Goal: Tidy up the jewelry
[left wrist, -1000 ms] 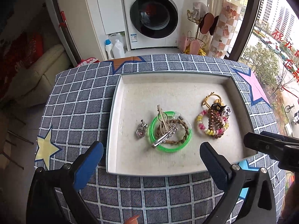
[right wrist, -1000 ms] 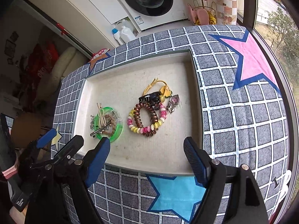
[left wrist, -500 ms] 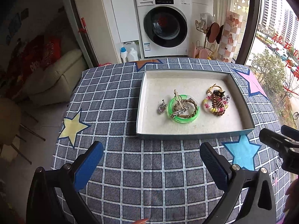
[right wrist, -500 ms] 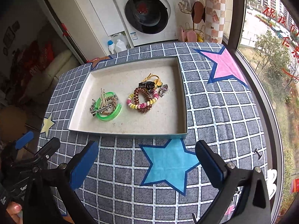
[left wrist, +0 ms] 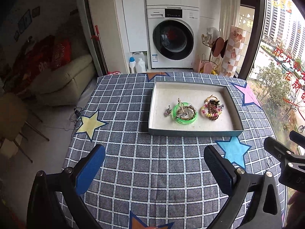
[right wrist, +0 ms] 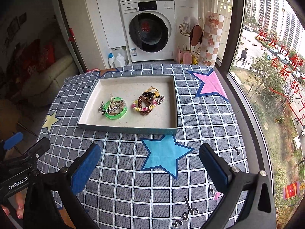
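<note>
A shallow white tray (left wrist: 194,130) (right wrist: 129,128) sits on the checked tablecloth. In it lie a green bangle (left wrist: 185,119) (right wrist: 117,115) with a braided band and metal clips on it, a small silver charm (left wrist: 167,112), and a pile of a beaded bracelet, a brown coil hair tie and clips (left wrist: 211,110) (right wrist: 145,105). My left gripper (left wrist: 154,168) is open and empty, well short of the tray. My right gripper (right wrist: 149,167) is open and empty, above the blue star, near the tray's front.
The table (left wrist: 133,171) carries coloured star patches, a blue star (right wrist: 165,154) near the front. A washing machine (left wrist: 172,38), detergent bottles and a wire rack stand behind. A window runs along the right; a sofa stands left.
Both grippers have pulled back and up from the tray, which now looks smaller and farther. The jewelry in the tray has not moved. Both stay open.
</note>
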Demonstrator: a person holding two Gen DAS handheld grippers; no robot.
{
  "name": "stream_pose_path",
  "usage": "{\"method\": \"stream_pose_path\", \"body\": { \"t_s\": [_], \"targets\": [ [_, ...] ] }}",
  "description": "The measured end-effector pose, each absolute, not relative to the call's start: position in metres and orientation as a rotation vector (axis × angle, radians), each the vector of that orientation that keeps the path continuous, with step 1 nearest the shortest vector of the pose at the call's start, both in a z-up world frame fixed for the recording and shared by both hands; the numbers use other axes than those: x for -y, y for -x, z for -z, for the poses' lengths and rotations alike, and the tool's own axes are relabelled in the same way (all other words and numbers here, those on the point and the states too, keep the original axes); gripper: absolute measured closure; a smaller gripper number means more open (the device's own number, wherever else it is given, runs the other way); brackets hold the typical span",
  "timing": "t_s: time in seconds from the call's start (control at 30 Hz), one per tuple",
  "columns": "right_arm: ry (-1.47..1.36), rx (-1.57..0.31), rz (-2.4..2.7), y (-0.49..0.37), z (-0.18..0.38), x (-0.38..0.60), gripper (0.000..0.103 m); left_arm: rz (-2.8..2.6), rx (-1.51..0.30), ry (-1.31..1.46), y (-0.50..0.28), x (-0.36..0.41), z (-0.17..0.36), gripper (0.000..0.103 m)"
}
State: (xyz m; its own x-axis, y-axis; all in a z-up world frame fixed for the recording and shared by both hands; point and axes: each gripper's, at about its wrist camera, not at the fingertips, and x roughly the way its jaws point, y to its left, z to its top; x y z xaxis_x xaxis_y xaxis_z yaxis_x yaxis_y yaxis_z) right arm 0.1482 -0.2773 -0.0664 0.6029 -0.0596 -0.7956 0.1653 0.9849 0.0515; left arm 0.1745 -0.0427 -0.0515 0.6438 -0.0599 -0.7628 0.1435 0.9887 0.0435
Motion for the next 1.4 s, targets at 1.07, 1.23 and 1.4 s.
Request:
{"method": "stream_pose_path", "body": {
  "t_s": [1.07, 1.23, 1.4],
  "targets": [
    [-0.087, -0.876, 0.162, -0.113, 0.022, 0.254, 0.0, 0.099, -0.84, -0.116, -0.143, 0.017, 0.015, 0.0],
    [-0.085, -0.876, 0.156, -0.113, 0.021, 0.251, 0.0, 0.096, -0.84, -0.115, -0.142, 0.017, 0.015, 0.0],
    [-0.084, -0.879, 0.149, -0.113, 0.021, 0.248, 0.0, 0.095, -0.842, -0.114, -0.141, 0.015, 0.015, 0.0]
  ]
}}
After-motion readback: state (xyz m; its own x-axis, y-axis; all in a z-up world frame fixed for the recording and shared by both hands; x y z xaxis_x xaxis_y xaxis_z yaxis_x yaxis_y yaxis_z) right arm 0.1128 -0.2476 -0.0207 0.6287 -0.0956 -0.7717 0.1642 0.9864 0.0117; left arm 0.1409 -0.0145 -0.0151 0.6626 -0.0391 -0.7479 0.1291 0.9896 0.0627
